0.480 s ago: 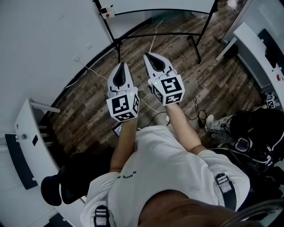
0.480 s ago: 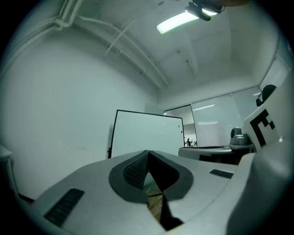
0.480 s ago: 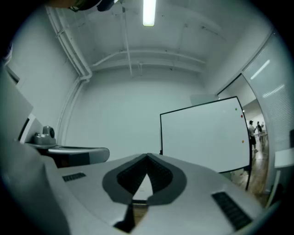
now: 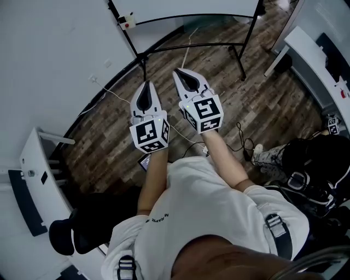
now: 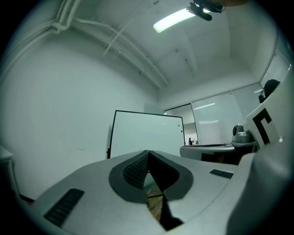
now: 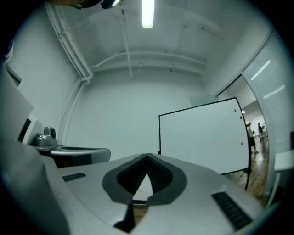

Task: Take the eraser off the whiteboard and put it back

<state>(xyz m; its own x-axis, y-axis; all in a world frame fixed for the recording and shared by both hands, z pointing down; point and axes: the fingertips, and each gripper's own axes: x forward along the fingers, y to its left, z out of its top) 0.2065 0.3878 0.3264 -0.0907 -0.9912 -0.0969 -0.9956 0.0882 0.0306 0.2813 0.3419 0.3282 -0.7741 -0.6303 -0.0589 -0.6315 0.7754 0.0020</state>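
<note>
The person is standing on a wood floor (image 4: pixel 109 136) and is holding both tools out in front, side by side and roughly level. Both are pointing toward the whiteboard (image 4: pixel 186 8), which is standing well apart from them on a black stand (image 4: pixel 191 45).

The left tool (image 4: pixel 145 87) is staying fully closed. In its own view the jaw tips (image 5: pixel 148 153) are meeting, with nothing between them. The right tool (image 4: pixel 180 74) is sitting just beside it and reaching slightly further forward. Its jaw tips (image 6: pixel 147 158) are also meeting, and it is gripping nothing.

In the left gripper view the whiteboard (image 5: pixel 144 133) is showing straight ahead. In the right gripper view it (image 6: pixel 202 137) is lying off to the right, with three small coloured dots (image 6: pixel 242 117) near its right edge.

A small white block (image 4: pixel 127 22) with a red spot is sitting at the board's lower left corner in the head view. It is too small to tell whether it is the eraser. Neither tool is touching it.

A thin white cable (image 4: pixel 109 90) is trailing across the floor to the left of the tools. White surfaces are flanking the person on the left (image 4: pixel 33 164) and right (image 4: pixel 311 54).
</note>
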